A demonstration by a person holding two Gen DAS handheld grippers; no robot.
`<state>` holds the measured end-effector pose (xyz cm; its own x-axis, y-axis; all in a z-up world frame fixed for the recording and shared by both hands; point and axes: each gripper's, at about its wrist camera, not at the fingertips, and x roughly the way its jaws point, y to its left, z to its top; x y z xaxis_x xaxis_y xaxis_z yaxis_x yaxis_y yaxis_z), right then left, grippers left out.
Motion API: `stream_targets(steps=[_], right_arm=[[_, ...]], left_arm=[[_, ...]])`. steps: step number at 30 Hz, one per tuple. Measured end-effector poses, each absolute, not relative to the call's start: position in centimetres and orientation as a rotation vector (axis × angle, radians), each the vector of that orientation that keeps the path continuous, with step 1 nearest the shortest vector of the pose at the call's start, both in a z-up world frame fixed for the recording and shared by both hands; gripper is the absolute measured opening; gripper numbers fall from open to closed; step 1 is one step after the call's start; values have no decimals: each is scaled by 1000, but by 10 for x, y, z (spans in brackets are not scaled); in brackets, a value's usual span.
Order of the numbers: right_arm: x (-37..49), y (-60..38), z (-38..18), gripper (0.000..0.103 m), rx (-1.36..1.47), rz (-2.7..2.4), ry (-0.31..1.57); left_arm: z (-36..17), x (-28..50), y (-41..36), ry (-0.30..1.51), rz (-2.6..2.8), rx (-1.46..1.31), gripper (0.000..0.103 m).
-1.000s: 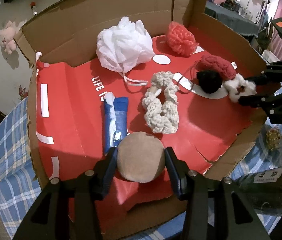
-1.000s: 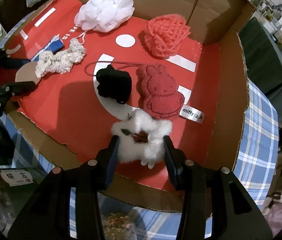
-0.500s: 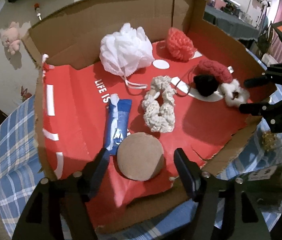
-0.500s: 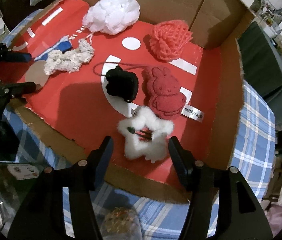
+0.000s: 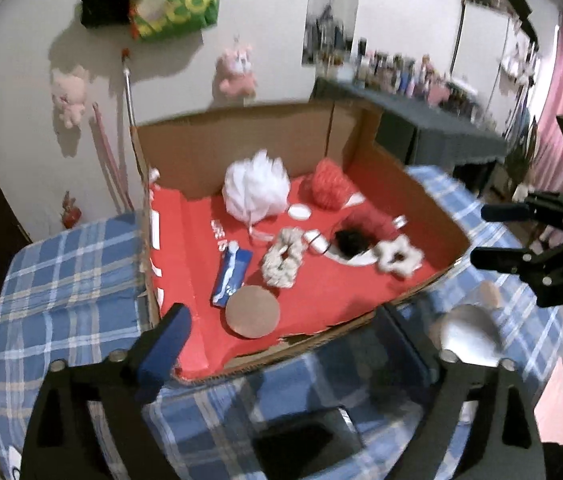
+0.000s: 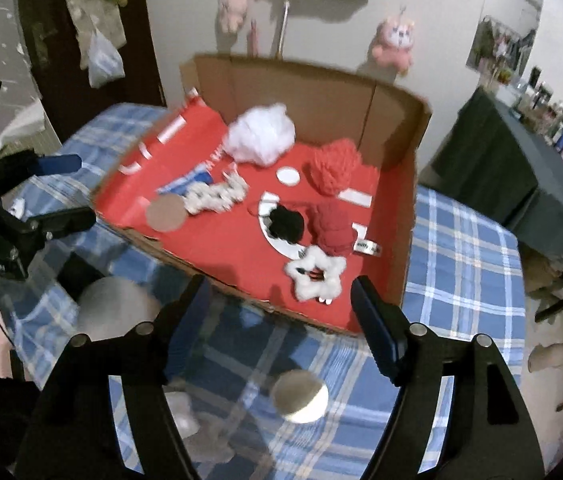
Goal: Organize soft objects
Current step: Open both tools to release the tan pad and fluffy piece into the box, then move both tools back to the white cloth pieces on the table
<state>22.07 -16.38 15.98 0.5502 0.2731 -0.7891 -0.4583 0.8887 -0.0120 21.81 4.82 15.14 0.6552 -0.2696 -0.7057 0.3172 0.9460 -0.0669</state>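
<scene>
An open cardboard box point(image 5: 241, 148) point(image 6: 313, 84) with a red floor holds the soft objects: a round tan sponge point(image 5: 252, 311) point(image 6: 165, 213), a white fluffy star scrunchie point(image 5: 398, 257) point(image 6: 315, 274), a cream scrunchie point(image 5: 283, 262) point(image 6: 215, 197), a white mesh pouf point(image 5: 255, 188) point(image 6: 261, 136), a red pouf point(image 5: 327, 184) point(image 6: 333, 166), a black puff point(image 5: 351, 242) point(image 6: 287, 222), a red flat sponge point(image 6: 331, 226) and a blue packet point(image 5: 231, 270). My left gripper point(image 5: 281, 344) is open and empty, back from the box's near edge. My right gripper point(image 6: 281, 312) is open and empty, above the tablecloth in front of the box.
The box sits on a table with a blue plaid cloth point(image 5: 65, 264) point(image 6: 461, 248). Clear containers with rounded lids point(image 6: 299, 396) point(image 5: 469, 336) stand near me. Plush toys point(image 5: 237, 68) hang on the back wall. A dark cabinet point(image 6: 493, 160) stands at the right.
Both grippers have pulled back and up away from the box, jaws wide. The tan sponge and white star scrunchie lie released on the red floor.
</scene>
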Motion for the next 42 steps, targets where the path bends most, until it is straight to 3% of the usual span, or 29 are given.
stream_targets(steps=[4, 8, 11, 15, 26, 42], right_arm=[[188, -169, 179, 80, -217, 423, 776], [149, -171, 190, 80, -234, 376, 663], [117, -171, 190, 91, -263, 321, 572], [78, -172, 183, 92, -258, 288, 489], [25, -178, 130, 92, -148, 309, 484], [31, -180, 52, 92, -60, 267, 626]], left_arm=[[169, 184, 43, 692, -328, 43, 103], [180, 143, 37, 575, -292, 23, 103], [182, 118, 36, 521, -282, -10, 103], [177, 87, 32, 459, -240, -21, 103], [134, 34, 18, 447, -221, -40, 103], [54, 37, 15, 593, -182, -41, 103]])
